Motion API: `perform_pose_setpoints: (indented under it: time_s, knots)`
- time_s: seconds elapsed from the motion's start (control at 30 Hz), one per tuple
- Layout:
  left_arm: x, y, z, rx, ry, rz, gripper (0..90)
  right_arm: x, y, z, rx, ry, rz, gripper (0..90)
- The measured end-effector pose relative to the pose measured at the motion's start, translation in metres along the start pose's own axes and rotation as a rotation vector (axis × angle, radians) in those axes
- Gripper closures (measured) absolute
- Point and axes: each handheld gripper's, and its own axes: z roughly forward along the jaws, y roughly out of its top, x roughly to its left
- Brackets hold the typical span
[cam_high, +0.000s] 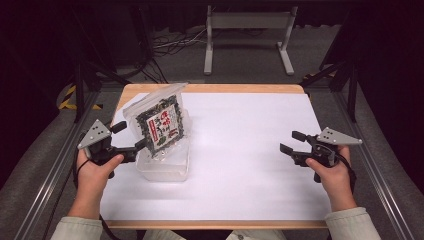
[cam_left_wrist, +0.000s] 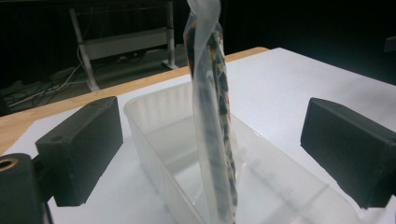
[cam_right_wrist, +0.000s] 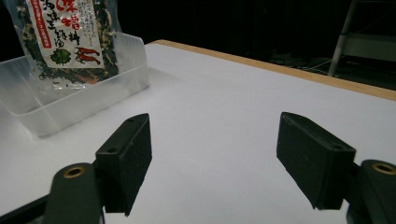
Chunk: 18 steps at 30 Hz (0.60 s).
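I am looking down on a table (cam_high: 250, 150) covered by a white sheet, with a strip of bare wood showing along its 12 o'clock edge, and beyond that edge one grey metal frame (cam_high: 248, 37) is standing on the dark floor beside a tangle of cables (cam_high: 165, 47). On the sheet I am counting one clear plastic tub (cam_high: 165, 167) and one printed food packet (cam_high: 161, 125) — the packet is standing on edge inside the tub, leaning toward 11 o'clock and rising well above the rim. The tub is sitting at about 9 o'clock from the table's centre. My left gripper (cam_high: 131, 137) is sitting just beside the tub at its 9 o'clock side, held wide, and in the left gripper view the packet (cam_left_wrist: 212, 126) is standing edge-on between the two black jaws with clear gaps on both sides, touching neither. The same view is cutting off the tub (cam_left_wrist: 154, 154) at the bottom, so I cannot make out where the packet's lower edge rests. My right gripper (cam_high: 291, 141) is hovering at about 3 o'clock, well apart from the tub, its jaws spread wide around nothing but white sheet. In the right gripper view the packet (cam_right_wrist: 65, 37) is cropped at the top — red and black print on a white label, too small for me to read.
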Motion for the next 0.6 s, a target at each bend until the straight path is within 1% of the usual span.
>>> perform_pose_setpoints:
  time_s: [0.13, 0.17, 0.23, 0.4, 0.43, 0.57, 0.6]
  knots:
    - [-0.002, -0.007, -0.016, 0.014, 0.004, 0.005, 6.3, 0.000, -0.002, -0.005, -0.006, -0.004, -0.009, 26.1]
    - [-0.002, -0.009, -0.019, 0.019, 0.009, 0.005, 6.3, 0.000, -0.002, -0.006, -0.008, -0.003, -0.002, 25.9]
    - [-0.002, -0.015, -0.026, 0.037, 0.016, 0.011, 6.3, 0.000, -0.004, -0.008, -0.013, -0.005, -0.004, 25.6]
    - [-0.002, -0.029, -0.037, 0.075, 0.020, 0.018, 6.8, -0.003, -0.009, -0.013, -0.011, -0.013, -0.007, 25.2]
    - [-0.001, -0.033, -0.040, 0.076, 0.020, 0.017, 6.8, -0.003, -0.010, -0.014, -0.011, -0.013, -0.002, 25.1]
    - [-0.001, -0.044, -0.046, 0.078, 0.015, 0.007, 6.5, -0.004, -0.015, -0.018, -0.005, -0.018, -0.007, 24.7]
    - [-0.001, -0.044, -0.046, 0.078, 0.015, 0.007, 6.5, -0.004, -0.015, -0.018, -0.005, -0.018, -0.007, 24.7]
